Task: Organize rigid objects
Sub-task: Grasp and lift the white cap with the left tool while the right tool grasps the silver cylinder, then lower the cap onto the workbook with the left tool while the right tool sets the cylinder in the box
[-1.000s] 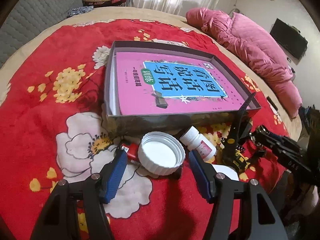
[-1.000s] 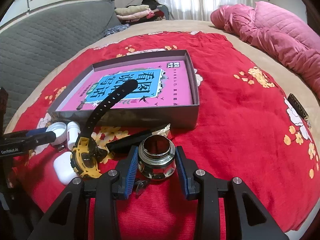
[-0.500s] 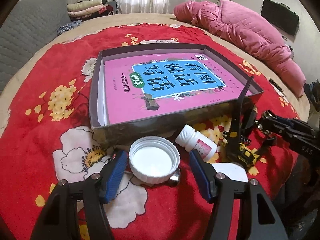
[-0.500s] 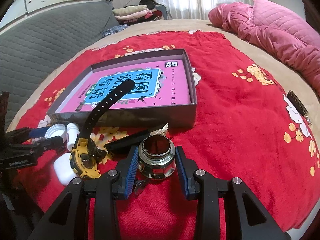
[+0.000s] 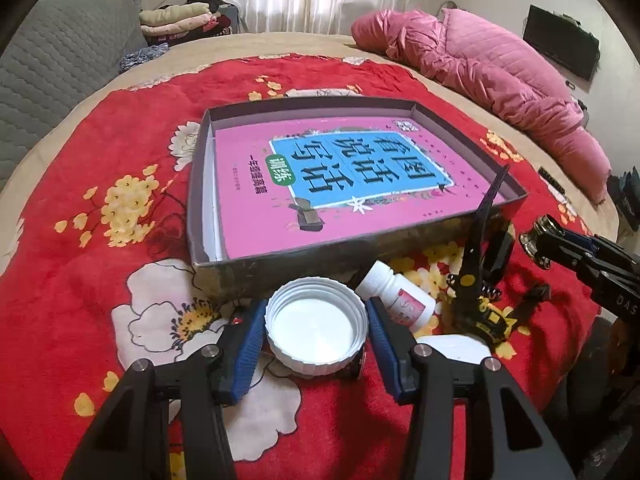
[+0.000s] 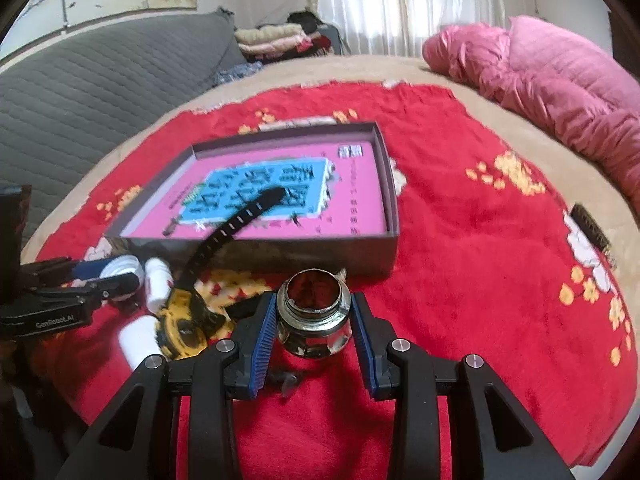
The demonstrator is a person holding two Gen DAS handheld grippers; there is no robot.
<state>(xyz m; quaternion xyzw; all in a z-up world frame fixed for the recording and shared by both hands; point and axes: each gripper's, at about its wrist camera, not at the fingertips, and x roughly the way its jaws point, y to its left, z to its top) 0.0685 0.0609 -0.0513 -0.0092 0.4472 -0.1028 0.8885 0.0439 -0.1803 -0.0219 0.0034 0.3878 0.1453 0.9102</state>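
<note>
My left gripper (image 5: 316, 334) is shut on a white ribbed jar lid (image 5: 316, 330), in front of a grey shallow box (image 5: 280, 268) that holds a pink book (image 5: 352, 176). My right gripper (image 6: 314, 320) is shut on a small metal-and-glass jar (image 6: 314, 314) and holds it above the red blanket, near the box's front wall (image 6: 320, 252). A white pill bottle (image 5: 396, 296) lies right of the lid. A yellow watch with a black strap (image 5: 480, 280) stands beside it and also shows in the right wrist view (image 6: 184, 320).
A white rounded case (image 6: 138, 338) lies by the watch. A red-and-black item (image 5: 236, 320) pokes out behind the left finger. A pink quilt (image 5: 500, 68) lies at the far right, a grey sofa (image 6: 100, 92) at the left. A dark comb (image 6: 590, 230) lies on the blanket.
My left gripper has closed on the white lid. My right gripper has lifted the small jar and the view blurs with motion.
</note>
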